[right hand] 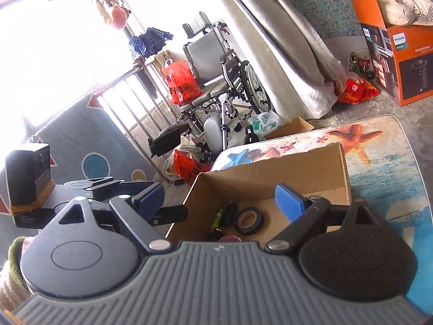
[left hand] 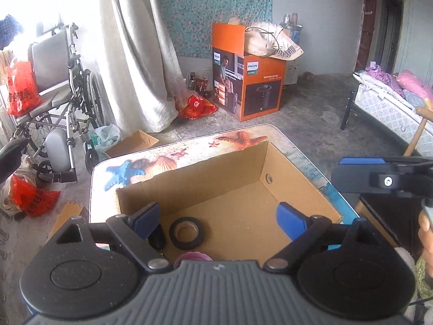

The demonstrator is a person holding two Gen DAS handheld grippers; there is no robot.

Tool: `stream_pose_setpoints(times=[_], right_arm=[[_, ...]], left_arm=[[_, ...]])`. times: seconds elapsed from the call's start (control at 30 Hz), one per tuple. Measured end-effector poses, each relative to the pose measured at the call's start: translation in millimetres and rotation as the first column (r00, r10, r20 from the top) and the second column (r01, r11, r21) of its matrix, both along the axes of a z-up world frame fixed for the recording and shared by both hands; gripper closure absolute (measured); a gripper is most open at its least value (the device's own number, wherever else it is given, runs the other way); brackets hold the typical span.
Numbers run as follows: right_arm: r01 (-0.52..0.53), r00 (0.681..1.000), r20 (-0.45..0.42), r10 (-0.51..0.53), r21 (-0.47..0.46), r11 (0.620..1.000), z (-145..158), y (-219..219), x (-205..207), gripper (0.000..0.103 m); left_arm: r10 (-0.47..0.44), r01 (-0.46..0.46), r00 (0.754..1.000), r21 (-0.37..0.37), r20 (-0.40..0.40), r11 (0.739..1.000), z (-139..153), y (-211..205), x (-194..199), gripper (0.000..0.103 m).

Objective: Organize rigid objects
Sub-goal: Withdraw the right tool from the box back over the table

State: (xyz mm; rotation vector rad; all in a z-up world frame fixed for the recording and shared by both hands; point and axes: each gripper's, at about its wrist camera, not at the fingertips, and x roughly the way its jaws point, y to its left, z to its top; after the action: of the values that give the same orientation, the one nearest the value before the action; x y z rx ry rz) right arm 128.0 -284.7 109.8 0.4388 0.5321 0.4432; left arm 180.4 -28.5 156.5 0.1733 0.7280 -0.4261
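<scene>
Tape roll (left hand: 186, 233) boxed, below open left gripper (left hand: 219, 220)

"PHILIPS" in white on a dark patch, side of the orange carton (left hand: 259, 86) by the far wall; same word legible on that carton (right hand: 406, 46) in the right wrist view. Smaller white print under the logo and on the carton's photo panel: too small to read. Red plastic bag (left hand: 20, 92) on the wheelchair seat has dark printed characters (blurred, can't make out). Nothing else legible.
</scene>
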Motion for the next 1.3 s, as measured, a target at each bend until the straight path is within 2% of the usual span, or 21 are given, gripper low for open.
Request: stream_pose_setpoints(times=[0.07, 0.2, 0.33, 0.53, 0.67, 0.77, 0.83, 1.0, 1.17, 1.3], right_arm=[[0.025, 0.999, 0.034, -0.025, -0.005, 1.0, -2.5, -7.9, -32.7, 0.001], [0.084, 0.995, 0.05, -0.081, -0.044, 0.996, -13.2, -14.3, -76.4, 0.001], [0.138, 0.99, 0.051, -0.133, -0.136, 0.981, -28.0, -18.1, -113.8, 0.001], [0.19, 0.982, 0.052, -0.184, -0.323, 0.927, -49.4, -9.3, -136.0, 0.001], [0.205, 0.978, 0.043, -0.206, -0.412, 0.888, -63.4, 0.0, -136.8, 0.001], [0.197, 0.979, 0.051, -0.196, -0.46, 0.866, -70.3, 5.8, -140.8, 0.001], [0.193, 0.98, 0.053, -0.191, -0.475, 0.859, -73.0, 8.3, -139.8, 0.001], [0.201, 0.978, 0.044, -0.205, -0.481, 0.853, -79.4, 7.8, -135.0, 0.001], [0.18, 0.982, 0.03, -0.184, -0.411, 0.894, -83.0, 0.7, -132.9, 0.001], [0.169, 0.985, 0.029, -0.171, -0.385, 0.908, -88.2, -0.8, -133.5, 0.001]], left_arm=[[0.033, -0.032, 0.999, -0.037, 0.015, 0.999, 1.4, 2.2, -16.1, 0.009], [0.083, -0.081, 0.996, -0.116, 0.015, 0.99, -4.9, 10.7, -53.1, 0.009], [0.106, -0.114, 0.993, -0.158, -0.057, 0.981, -24.4, 17.2, -74.8, 0.009], [0.159, -0.196, 0.972, -0.217, -0.176, 0.956, -61.9, 33.9, -95.9, 0.009], [0.165, -0.21, 0.964, -0.212, -0.21, 0.954, -76.8, 36.1, -102.2, 0.008], [0.167, -0.215, 0.961, -0.218, -0.22, 0.952, -83.0, 37.3, -108.8, 0.003], [0.17, -0.215, 0.965, -0.229, -0.202, 0.949, -84.1, 35.7, -113.1, 0.0], [0.16, -0.202, 0.971, -0.25, -0.18, 0.947, -81.7, 35.1, -114.1, 0.0], [0.144, -0.203, 0.969, -0.318, -0.2, 0.926, -82.7, 38.7, -110.8, 0.0], [0.153, -0.207, 0.971, -0.327, -0.183, 0.922, -83.3, 39.2, -112.5, 0.0]])
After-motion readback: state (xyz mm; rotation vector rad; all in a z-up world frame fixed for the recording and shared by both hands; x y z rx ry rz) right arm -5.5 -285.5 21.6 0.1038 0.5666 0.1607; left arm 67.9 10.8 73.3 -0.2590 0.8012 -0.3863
